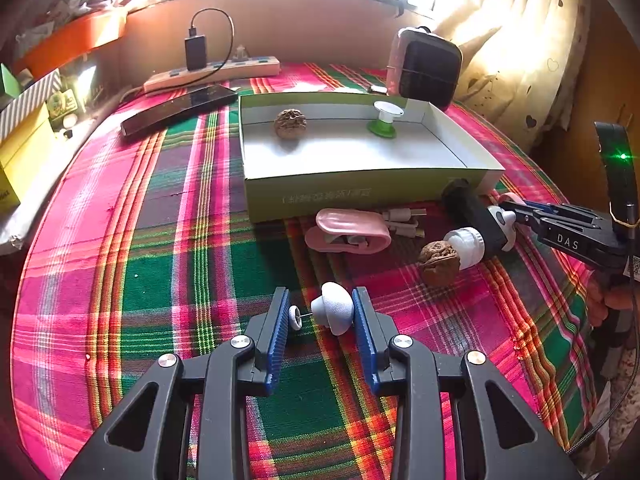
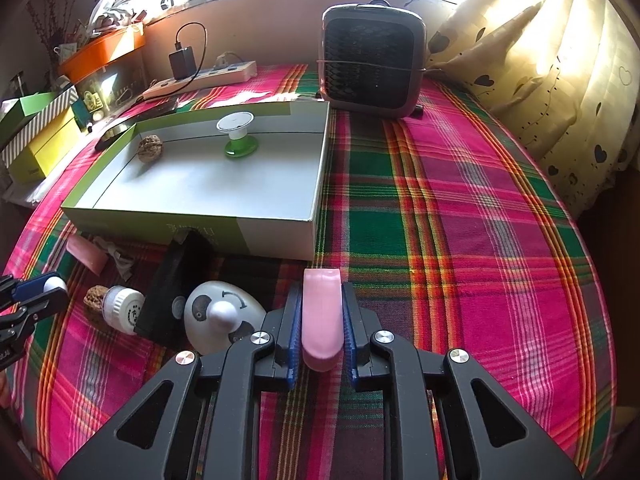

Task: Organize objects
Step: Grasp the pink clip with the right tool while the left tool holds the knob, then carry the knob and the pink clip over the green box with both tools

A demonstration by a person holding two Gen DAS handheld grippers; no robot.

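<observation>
Pink clip (image 2: 321,320) clamped in right hand-held gripper (image 2: 321,330); left hand-held gripper (image 1: 322,312) pinches white knob (image 1: 333,307) w/ pin.

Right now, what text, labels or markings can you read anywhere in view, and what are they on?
"DAS": white letters on the black right hand-held gripper body.
Printed line on the shallow green-and-white cardboard box front wall: too blurred to read.
Markings on the small white ribbed round cap: too small to read.
Curved arrow, no words, on the white panda-faced egg-shaped gadget.
</observation>
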